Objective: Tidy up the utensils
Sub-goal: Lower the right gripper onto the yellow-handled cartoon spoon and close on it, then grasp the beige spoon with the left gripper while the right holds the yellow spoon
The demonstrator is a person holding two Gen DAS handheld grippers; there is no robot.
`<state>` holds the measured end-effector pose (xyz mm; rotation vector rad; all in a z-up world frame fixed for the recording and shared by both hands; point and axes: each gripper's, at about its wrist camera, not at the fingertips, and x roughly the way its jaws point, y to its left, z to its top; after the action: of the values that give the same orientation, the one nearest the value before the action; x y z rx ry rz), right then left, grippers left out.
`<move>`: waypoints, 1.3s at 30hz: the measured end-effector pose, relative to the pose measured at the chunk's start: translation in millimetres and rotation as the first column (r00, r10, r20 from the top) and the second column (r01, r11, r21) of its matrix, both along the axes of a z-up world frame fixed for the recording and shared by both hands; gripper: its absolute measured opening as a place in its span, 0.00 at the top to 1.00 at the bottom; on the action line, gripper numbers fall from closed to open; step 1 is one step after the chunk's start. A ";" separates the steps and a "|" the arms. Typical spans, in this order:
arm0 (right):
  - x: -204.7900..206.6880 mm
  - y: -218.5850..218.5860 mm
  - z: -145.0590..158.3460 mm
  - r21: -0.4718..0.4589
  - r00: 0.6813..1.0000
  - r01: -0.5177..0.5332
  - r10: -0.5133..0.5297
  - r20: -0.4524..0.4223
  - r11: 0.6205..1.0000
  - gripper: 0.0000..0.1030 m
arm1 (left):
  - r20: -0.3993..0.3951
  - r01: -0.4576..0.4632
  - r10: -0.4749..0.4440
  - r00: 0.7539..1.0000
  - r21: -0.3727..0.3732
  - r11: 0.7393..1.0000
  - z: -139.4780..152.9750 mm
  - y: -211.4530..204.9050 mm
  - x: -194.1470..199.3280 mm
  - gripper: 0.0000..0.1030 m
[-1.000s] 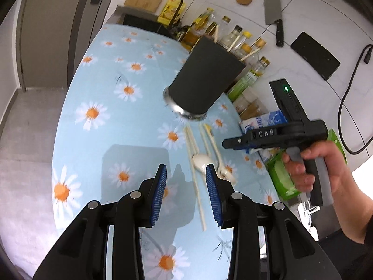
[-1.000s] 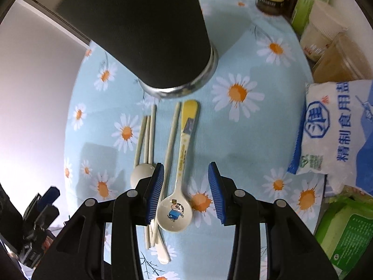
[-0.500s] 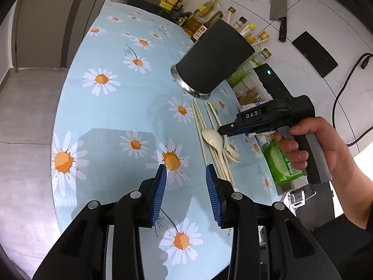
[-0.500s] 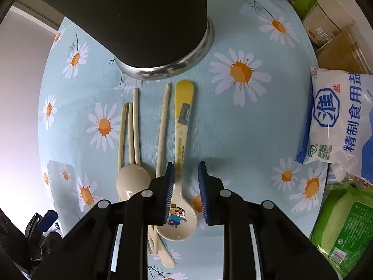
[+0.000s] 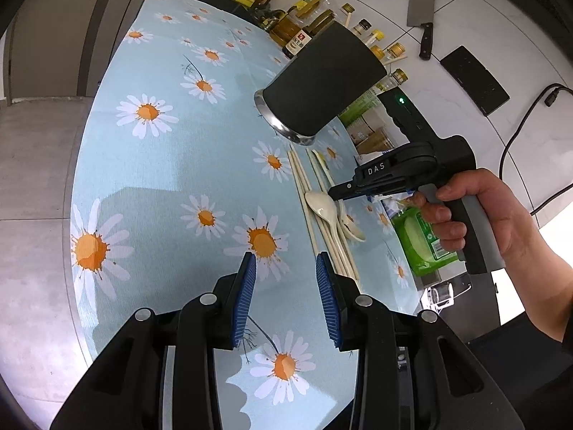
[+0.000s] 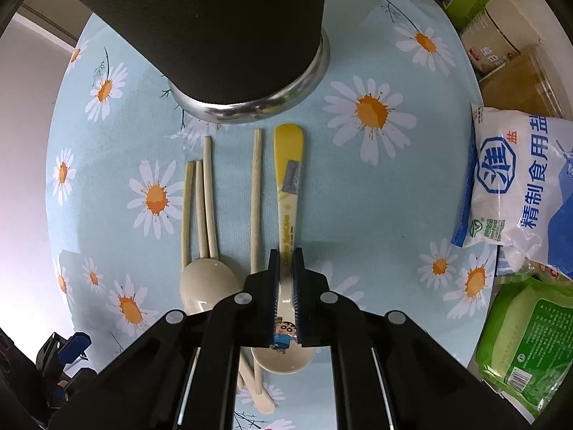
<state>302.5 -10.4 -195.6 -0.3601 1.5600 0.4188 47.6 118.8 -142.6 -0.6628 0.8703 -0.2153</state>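
A daisy-print tablecloth [image 5: 172, 165] covers the table, with bottles [image 5: 304, 32] along its far edge, a cleaver [image 5: 420, 14] on the wall behind, and a salt bag [image 6: 519, 186] at the right. The right gripper [image 6: 285, 272], wide apart a second ago, has now come together on the handle of the cartoon spoon [image 6: 288, 193], which lies flat beside the chopsticks [image 6: 255, 197] and a plain spoon [image 6: 209, 283], just near the black holder [image 6: 229, 28]. The spoon looks ready to lift, while the left gripper [image 5: 286, 297] hovers part-open over bare cloth, holding nothing.
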 end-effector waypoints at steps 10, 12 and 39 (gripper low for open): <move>-4.9 -23.5 15.9 0.017 1.000 -0.009 0.009 0.015 1.000 0.93 | -0.003 0.052 -0.052 0.999 -0.011 0.999 -0.7 -3.3 4.7 0.67; -7.7 -28.7 20.6 0.031 1.000 -0.012 0.011 0.017 0.999 0.93 | -0.003 0.056 -0.056 0.998 -0.014 0.998 1.2 -6.1 5.3 0.67; -32.7 -149.6 101.8 0.413 0.986 -0.159 0.166 0.018 0.897 0.92 | -0.185 -0.041 0.067 0.980 0.141 0.989 -11.4 -104.9 93.0 0.67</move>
<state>269.8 -160.0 -93.8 -0.1565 1.4170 0.8691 140.6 13.8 -154.0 -0.5845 1.0382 -0.0426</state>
